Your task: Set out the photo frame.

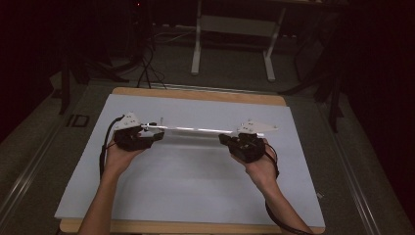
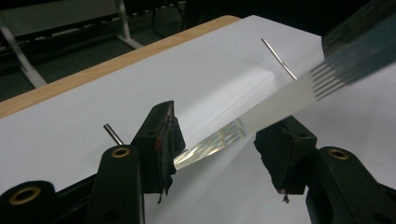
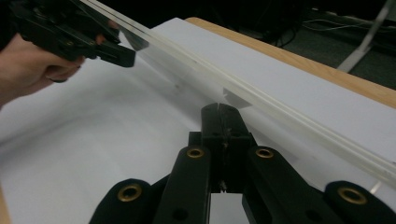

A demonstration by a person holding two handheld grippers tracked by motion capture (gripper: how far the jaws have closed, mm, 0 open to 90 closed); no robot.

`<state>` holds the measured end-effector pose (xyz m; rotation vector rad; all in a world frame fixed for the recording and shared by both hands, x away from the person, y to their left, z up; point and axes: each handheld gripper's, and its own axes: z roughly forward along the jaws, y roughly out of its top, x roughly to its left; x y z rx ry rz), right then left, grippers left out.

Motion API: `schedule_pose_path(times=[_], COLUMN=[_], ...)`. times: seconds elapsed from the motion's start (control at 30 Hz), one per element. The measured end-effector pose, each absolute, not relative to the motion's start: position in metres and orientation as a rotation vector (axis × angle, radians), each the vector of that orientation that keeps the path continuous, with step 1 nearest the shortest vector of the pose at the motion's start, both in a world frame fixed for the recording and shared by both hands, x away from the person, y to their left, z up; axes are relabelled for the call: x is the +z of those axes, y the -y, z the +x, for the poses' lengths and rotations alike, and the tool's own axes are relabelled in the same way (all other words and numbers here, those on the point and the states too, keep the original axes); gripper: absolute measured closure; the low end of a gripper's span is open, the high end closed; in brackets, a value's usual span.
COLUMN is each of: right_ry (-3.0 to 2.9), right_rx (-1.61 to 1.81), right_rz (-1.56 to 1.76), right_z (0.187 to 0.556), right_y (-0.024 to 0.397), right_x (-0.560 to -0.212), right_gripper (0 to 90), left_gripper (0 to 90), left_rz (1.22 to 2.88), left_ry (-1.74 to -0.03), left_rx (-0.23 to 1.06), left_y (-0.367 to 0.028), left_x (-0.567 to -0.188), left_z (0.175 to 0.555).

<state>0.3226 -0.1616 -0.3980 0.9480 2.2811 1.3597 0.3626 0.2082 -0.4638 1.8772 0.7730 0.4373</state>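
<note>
Clear plastic strip [image 2: 243, 126] unmarked, between parted left claw [image 2: 219, 144] pads, right claw [image 3: 223, 122] pinched closed beside it.

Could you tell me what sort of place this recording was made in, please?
Probably a dim lab or workshop set up for recording. A wooden table carries a white sheet as its work surface, cables trail across the floor, and a white metal stand sits behind.

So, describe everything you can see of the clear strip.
The clear strip is long, thin and glassy, like plastic, with layered edges. It is lifted above the white sheet, spanning between both hand-held grippers. The right hand-held gripper is shut at its edge and seems to hold it; its other end lies between the left hand-held gripper's open jaws.
</note>
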Motion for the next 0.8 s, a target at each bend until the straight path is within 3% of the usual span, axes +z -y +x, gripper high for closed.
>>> schedule_pose_path(times=[0.5,0.8], right_ry=[-2.254,-2.227], right_rx=[1.245,1.185], right_rz=[0.923,0.943], right_z=[0.329,0.338], right_y=[0.183,0.203], right_x=[-0.412,-0.427], right_gripper=[86.3,72.3], left_gripper=[48.3,48.4], left_rz=[1.88,1.872], left_ry=[-0.801,-0.813], left_rx=[0.416,0.419], left_y=[-0.208,-0.207], left_x=[-0.458,-0.457], left_z=[0.37,0.373])
